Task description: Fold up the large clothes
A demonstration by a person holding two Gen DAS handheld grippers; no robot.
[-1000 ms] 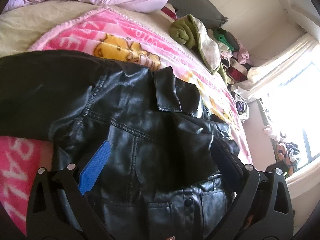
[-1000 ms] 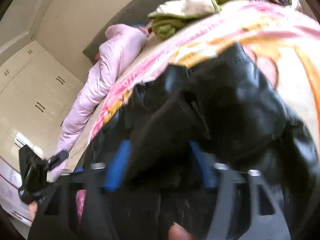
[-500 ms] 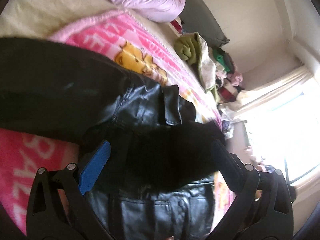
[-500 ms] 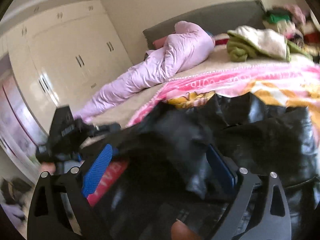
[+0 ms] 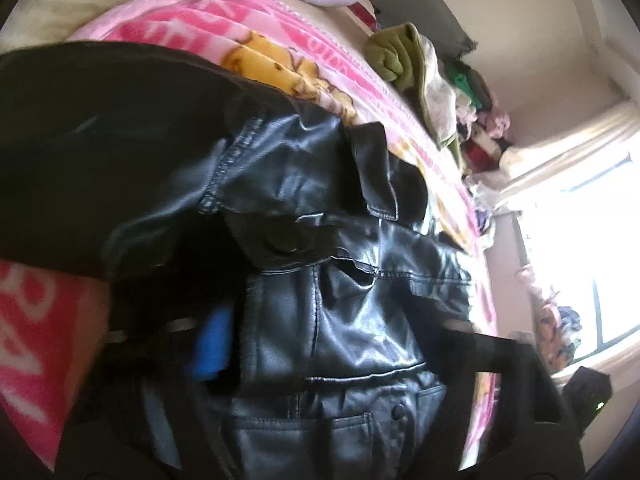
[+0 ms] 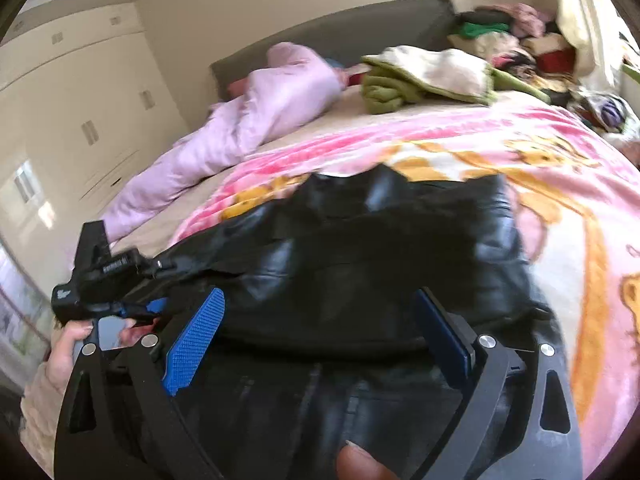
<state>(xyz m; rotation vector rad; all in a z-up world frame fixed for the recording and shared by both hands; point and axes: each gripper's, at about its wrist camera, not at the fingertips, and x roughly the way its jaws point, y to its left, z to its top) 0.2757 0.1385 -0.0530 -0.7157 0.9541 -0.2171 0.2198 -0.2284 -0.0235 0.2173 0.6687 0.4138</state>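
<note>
A black leather jacket (image 5: 340,300) lies on the pink cartoon blanket (image 5: 280,32), one sleeve stretched to the left. It also shows in the right wrist view (image 6: 380,260), folded across itself. My left gripper (image 5: 320,344) is open, its jaws wide apart over the jacket's front; only its blue left pad (image 5: 212,344) shows clearly. My right gripper (image 6: 316,336) is open and empty just above the jacket's near edge. The left gripper also shows in the right wrist view (image 6: 140,308), low at the jacket's left side.
A pink quilt (image 6: 248,120) and a green and cream garment (image 6: 420,80) lie near the grey headboard (image 6: 340,36). A heap of clothes (image 6: 520,44) sits at the far right corner. White wardrobes (image 6: 80,100) stand left; a bright window (image 5: 580,260) is right.
My right gripper has let go of the jacket sleeve it carried across and now stands open and empty. The sleeve lies over the jacket's body. The left gripper has shifted closer over the jacket.
</note>
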